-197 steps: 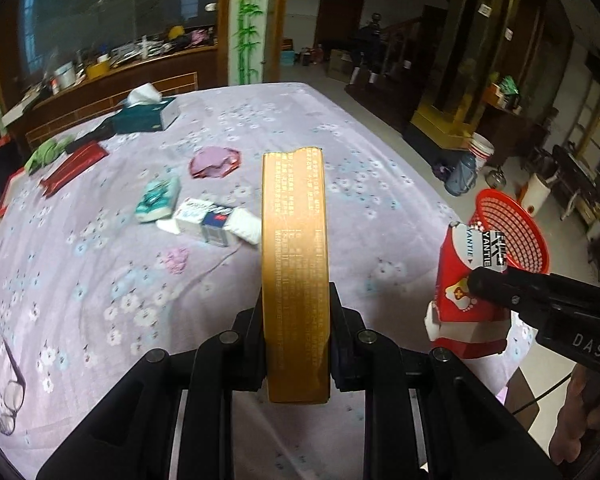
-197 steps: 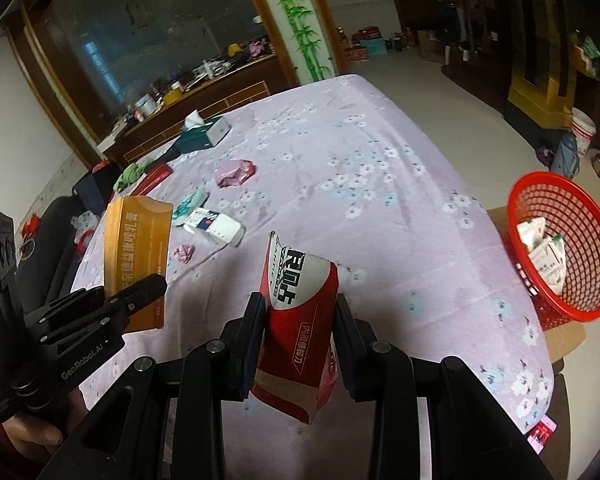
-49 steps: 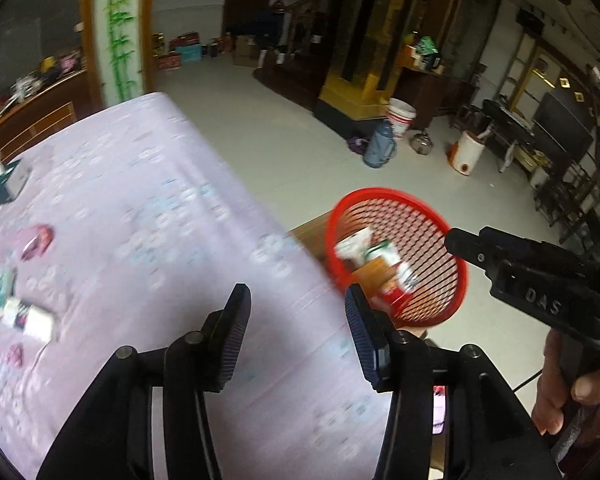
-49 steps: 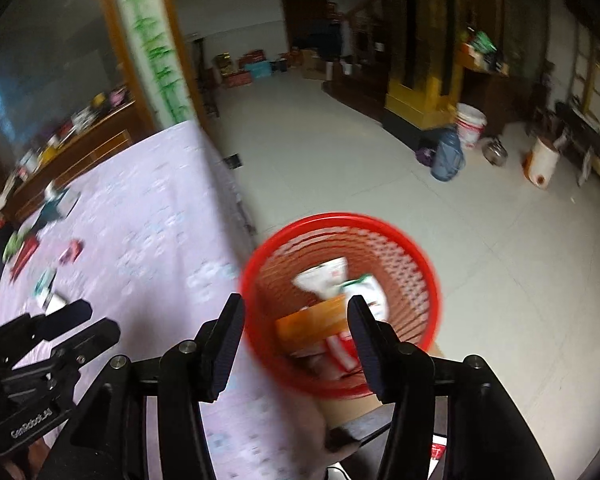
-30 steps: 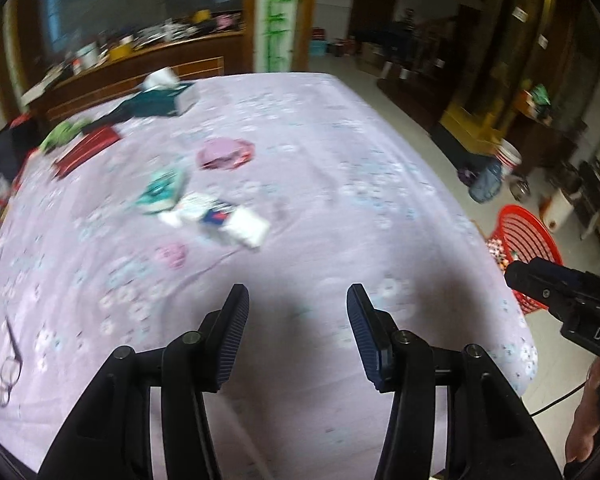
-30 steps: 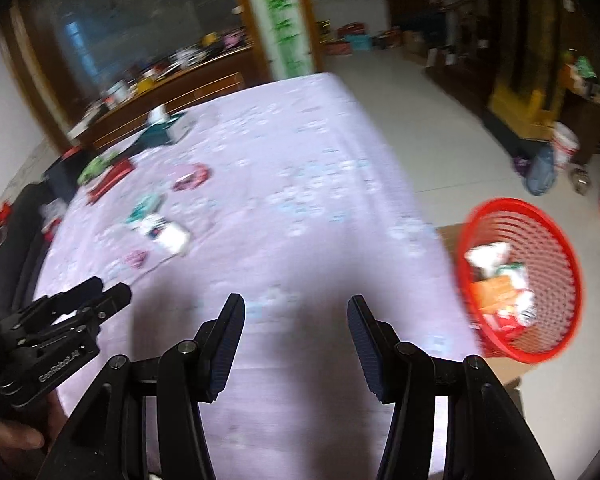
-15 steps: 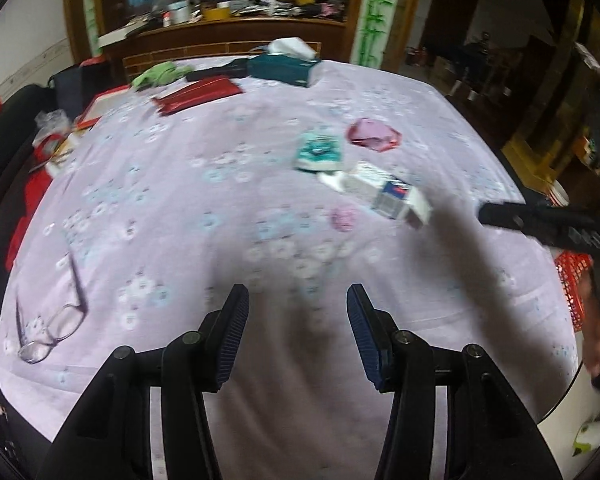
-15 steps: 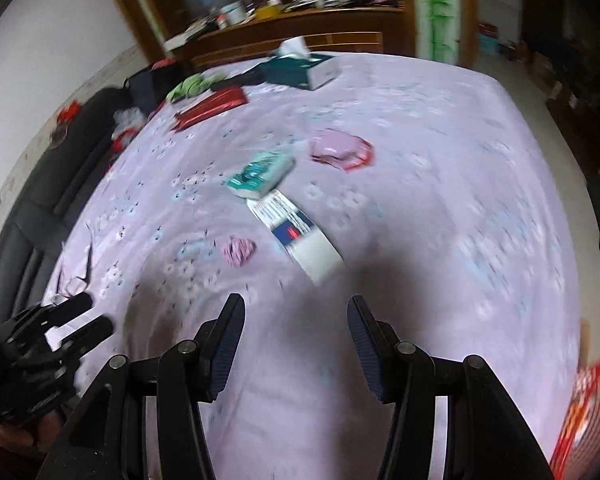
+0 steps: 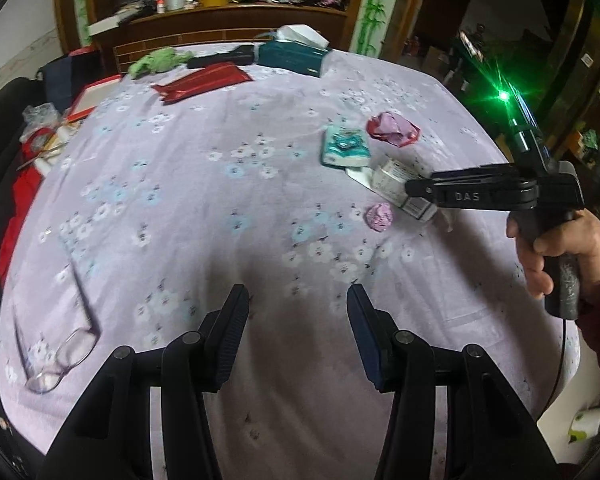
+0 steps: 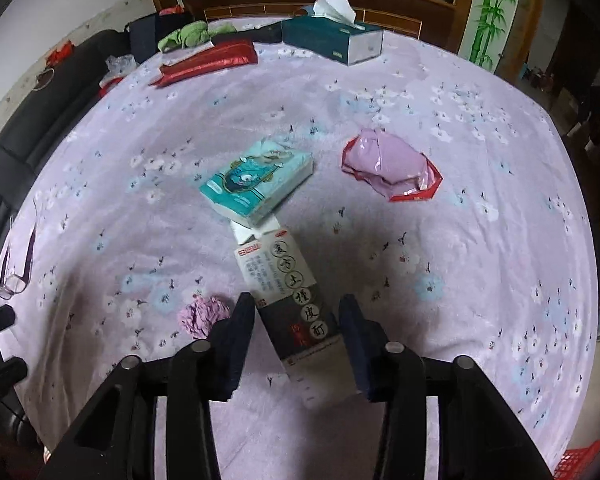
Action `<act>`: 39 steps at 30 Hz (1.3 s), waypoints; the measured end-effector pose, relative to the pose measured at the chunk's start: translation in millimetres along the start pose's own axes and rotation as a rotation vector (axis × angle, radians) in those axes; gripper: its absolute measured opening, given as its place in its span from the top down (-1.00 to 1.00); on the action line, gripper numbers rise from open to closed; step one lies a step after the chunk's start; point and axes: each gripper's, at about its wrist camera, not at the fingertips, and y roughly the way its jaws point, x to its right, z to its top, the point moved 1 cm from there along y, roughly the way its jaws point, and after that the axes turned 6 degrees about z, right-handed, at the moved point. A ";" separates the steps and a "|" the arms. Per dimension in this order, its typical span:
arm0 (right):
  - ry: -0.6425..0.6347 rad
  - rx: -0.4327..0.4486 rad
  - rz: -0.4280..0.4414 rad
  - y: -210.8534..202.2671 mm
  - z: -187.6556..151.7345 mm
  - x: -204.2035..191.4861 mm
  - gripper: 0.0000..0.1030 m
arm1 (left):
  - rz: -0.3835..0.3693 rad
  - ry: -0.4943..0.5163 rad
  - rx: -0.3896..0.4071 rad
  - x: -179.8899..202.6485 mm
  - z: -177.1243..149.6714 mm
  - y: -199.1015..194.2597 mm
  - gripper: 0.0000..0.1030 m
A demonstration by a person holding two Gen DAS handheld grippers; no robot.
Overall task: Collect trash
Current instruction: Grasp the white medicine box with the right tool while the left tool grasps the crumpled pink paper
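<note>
A black-and-white carton [image 10: 288, 292] lies flat on the lilac flowered tablecloth [image 10: 480, 240]. My right gripper [image 10: 296, 308] is open and low over it, one finger on each side of the carton's near half with small gaps. A crumpled pink paper ball [image 10: 202, 316] lies just left of the left finger. Beyond the carton are a teal tissue pack [image 10: 258, 182] and a pink-and-red wrapper [image 10: 388, 166]. My left gripper [image 9: 298, 300] hovers open and empty over bare cloth, nearer the table's front. From the left wrist, the right gripper [image 9: 414, 188] covers the carton [image 9: 396, 184], beside the pink ball [image 9: 379, 216].
A teal tissue box [image 10: 332, 36], a red pouch [image 10: 208, 62] and a green cloth [image 10: 188, 36] sit at the far edge. Glasses [image 9: 60, 356] lie near the front left. A corner of the red basket [image 10: 576, 460] shows past the table's right edge. A dark sofa borders the left side.
Both grippers, which let go of their boxes over the red basket, have swung back over the table. The right one has dropped down around the black-and-white carton.
</note>
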 end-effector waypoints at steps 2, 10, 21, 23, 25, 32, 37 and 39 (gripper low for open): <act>0.000 -0.003 -0.002 -2.9 -2.6 -1.5 0.20 | -0.029 0.015 -0.011 7.8 6.4 8.1 0.04; 0.138 0.020 0.015 -37.5 -35.6 15.8 0.96 | -0.101 0.077 -0.053 48.1 37.6 54.5 0.05; 0.249 0.092 0.042 -70.1 -62.3 38.2 0.50 | -0.127 0.106 -0.132 81.3 66.5 122.3 0.39; 0.248 0.100 0.052 -70.4 -59.1 36.7 0.37 | -0.126 0.120 -0.123 86.0 67.7 125.3 0.56; 0.241 0.104 0.059 -68.5 -53.9 33.1 0.36 | -0.124 0.125 -0.116 86.8 66.7 123.9 0.56; 0.168 0.082 0.054 -43.0 -31.0 11.1 0.14 | -0.113 0.071 -0.077 56.9 55.9 100.2 0.56; 0.125 0.024 -0.013 -6.2 -13.3 1.8 0.14 | -0.099 0.038 -0.059 33.3 46.2 79.8 0.56; 0.128 0.003 -0.028 4.9 -10.9 3.2 0.24 | -0.084 0.029 -0.052 25.5 42.4 73.2 0.56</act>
